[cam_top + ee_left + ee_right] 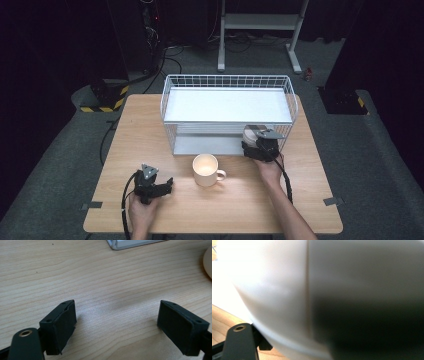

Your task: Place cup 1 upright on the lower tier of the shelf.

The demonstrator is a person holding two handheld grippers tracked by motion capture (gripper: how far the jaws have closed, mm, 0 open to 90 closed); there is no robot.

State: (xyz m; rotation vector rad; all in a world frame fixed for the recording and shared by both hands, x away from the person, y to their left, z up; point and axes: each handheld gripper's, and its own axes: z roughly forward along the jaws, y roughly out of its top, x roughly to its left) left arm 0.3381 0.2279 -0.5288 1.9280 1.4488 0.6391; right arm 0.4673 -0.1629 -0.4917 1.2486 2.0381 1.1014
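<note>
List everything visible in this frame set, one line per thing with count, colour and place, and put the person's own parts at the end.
table: one, light wood, centre of the high view.
wire rack: one, white, two-tier, on the far half of the table.
mug: one, cream, with handle, upright in front of the rack.
grey-and-white cup: one, at the rack's lower tier on its right side, at the right gripper; close and blurred in the right gripper view.
metal stand: one, grey, on the floor beyond the table.
left gripper: one, black, jaws apart over bare table, near left.
right gripper: one, black, at the cup; grip unclear.
hands: two, at the near edge.
</note>
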